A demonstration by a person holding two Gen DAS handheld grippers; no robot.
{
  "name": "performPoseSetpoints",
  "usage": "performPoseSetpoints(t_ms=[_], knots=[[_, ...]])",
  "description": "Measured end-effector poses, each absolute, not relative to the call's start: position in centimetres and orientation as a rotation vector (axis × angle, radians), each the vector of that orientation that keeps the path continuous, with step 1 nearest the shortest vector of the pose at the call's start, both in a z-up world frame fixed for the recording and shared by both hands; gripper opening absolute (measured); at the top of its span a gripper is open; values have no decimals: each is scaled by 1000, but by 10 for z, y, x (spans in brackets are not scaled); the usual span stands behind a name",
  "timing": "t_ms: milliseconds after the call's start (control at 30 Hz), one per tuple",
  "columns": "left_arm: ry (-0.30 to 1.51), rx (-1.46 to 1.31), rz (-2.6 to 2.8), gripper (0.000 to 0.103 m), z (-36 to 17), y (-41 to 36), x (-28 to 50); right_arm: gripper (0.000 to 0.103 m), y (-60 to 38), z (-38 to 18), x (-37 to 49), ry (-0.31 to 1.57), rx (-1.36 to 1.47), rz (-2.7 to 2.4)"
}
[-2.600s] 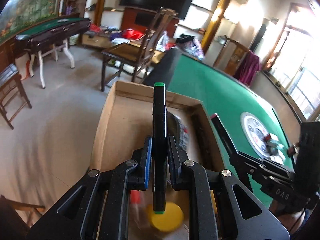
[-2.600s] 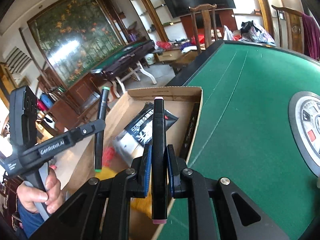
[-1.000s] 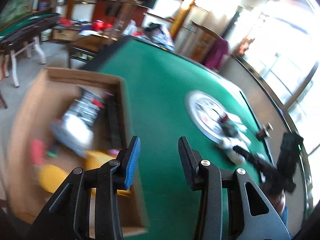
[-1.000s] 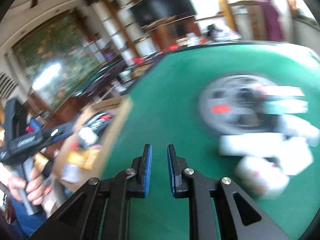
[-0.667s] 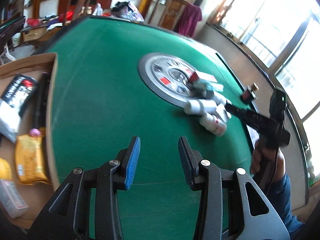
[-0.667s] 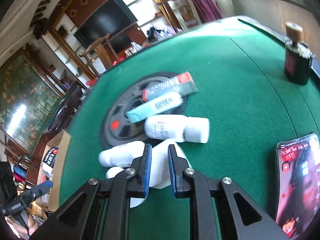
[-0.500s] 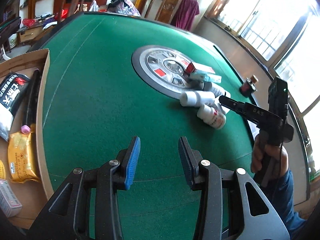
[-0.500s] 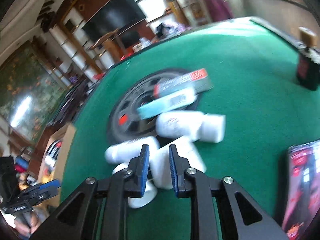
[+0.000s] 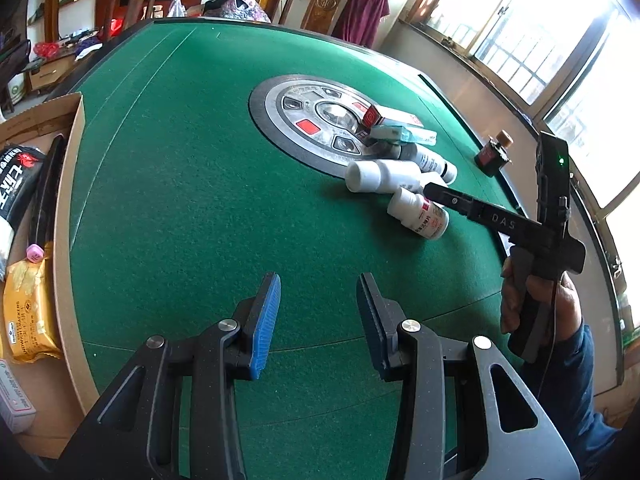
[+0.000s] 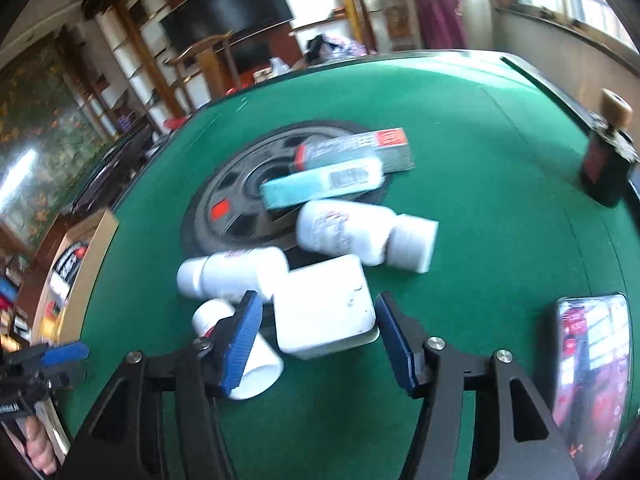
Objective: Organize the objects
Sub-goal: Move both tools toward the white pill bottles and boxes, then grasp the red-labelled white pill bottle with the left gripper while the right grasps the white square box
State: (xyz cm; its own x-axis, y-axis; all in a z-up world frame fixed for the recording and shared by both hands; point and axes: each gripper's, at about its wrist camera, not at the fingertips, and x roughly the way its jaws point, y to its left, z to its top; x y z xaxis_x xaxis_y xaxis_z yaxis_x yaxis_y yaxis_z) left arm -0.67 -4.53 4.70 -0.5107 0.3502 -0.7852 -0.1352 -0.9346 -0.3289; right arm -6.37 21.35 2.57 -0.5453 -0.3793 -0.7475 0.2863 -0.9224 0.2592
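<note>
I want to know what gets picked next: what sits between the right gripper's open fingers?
In the right wrist view, a white square box lies between the right gripper's fingers; the pads are not yet touching it.

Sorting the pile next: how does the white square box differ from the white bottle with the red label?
The white square box is flat and blocky; the white bottle with the red label is round, capped and lying on its side. The box looks plain; the bottle carries print. Both are white and lie on the green table.

"DAS" on the right gripper's (image 9: 430, 191) black arm, "CRACKERS" on the yellow packet (image 9: 28, 312) in the cardboard box (image 9: 70, 208)
</note>
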Motion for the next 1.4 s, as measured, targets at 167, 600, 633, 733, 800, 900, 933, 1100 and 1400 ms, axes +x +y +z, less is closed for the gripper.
performPoseSetpoints(t_ms=[167, 600, 633, 733, 800, 900, 933, 1100, 1400], knots=[[-316, -1377, 2488, 39, 47, -42, -10, 60, 196, 18, -60, 30, 1238, -2497], [-304, -1400, 2342, 46, 56, 18, -50, 50, 234, 38, -57, -201, 1163, -2579], [-296, -1405, 2340, 48, 56, 23, -54, 50, 236, 39, -57, -219, 1162, -2577], [-266, -1442, 2319, 49, 51, 41, -68, 50, 243, 40, -57, -280, 1157, -2562], [-235, -1467, 2315, 49, 45, 51, -75, 50, 244, 43, -57, -296, 1149, -2558], [-200, -1502, 2314, 49, 36, 61, -82, 50, 246, 47, -57, -315, 1131, -2552], [-188, -1512, 2318, 49, 33, 63, -84, 50, 246, 48, -56, -322, 1123, -2550], [-122, -1514, 2364, 45, 20, 72, -91, 50, 244, 51, -55, -331, 1105, -2535], [-117, -1435, 2427, 34, 26, 59, -70, 50, 236, 50, -53, -308, 1105, -2517]])
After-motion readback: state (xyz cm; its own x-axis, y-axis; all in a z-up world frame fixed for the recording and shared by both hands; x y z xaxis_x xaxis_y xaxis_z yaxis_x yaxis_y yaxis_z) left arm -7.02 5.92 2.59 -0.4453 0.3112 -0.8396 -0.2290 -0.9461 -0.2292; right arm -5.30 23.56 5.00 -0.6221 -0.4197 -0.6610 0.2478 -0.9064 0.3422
